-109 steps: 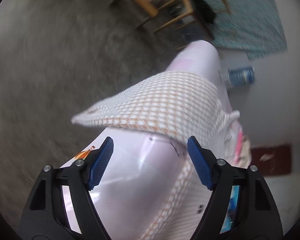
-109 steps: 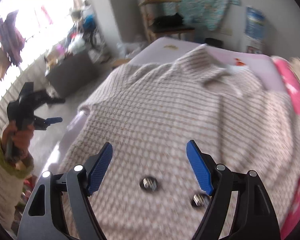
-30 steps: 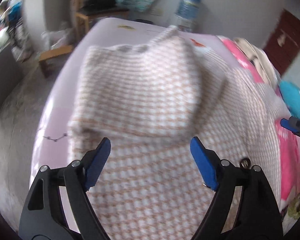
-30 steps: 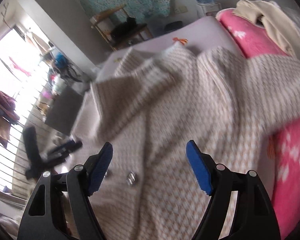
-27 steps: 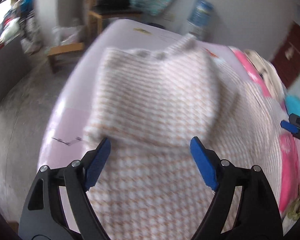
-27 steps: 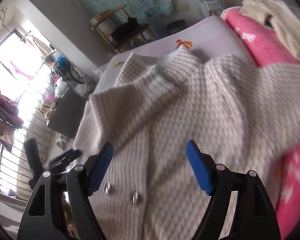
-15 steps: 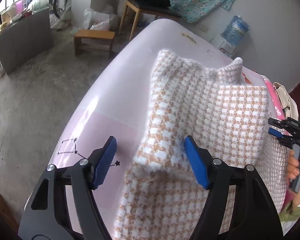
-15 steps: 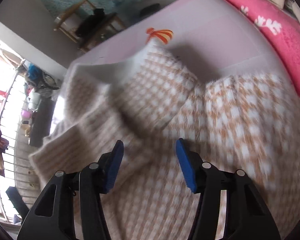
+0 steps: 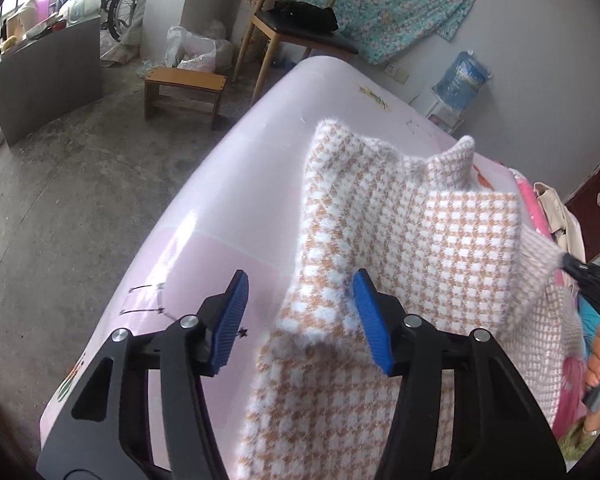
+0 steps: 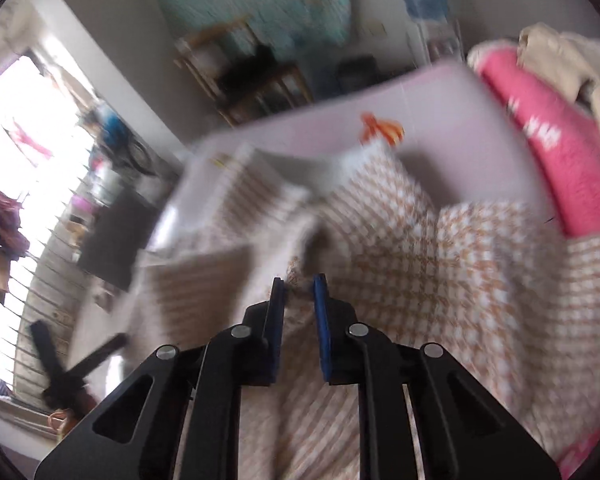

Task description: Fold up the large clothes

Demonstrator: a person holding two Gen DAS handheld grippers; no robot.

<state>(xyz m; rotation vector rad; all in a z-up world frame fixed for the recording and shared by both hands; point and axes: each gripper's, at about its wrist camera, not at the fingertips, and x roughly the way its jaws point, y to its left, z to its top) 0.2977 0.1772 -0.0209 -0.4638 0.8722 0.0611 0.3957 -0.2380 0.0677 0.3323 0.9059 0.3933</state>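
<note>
Closing my right gripper (image 10: 299, 280) on a fold of the checked sweater (image 9: 416, 240), I have its pads pressing the cloth. My left gripper (image 9: 298, 314) is narrowing, unclenched, a cuff edge at its 3 o'clock pad. The sweater lies spread on the pink bed (image 9: 228, 216).
</note>
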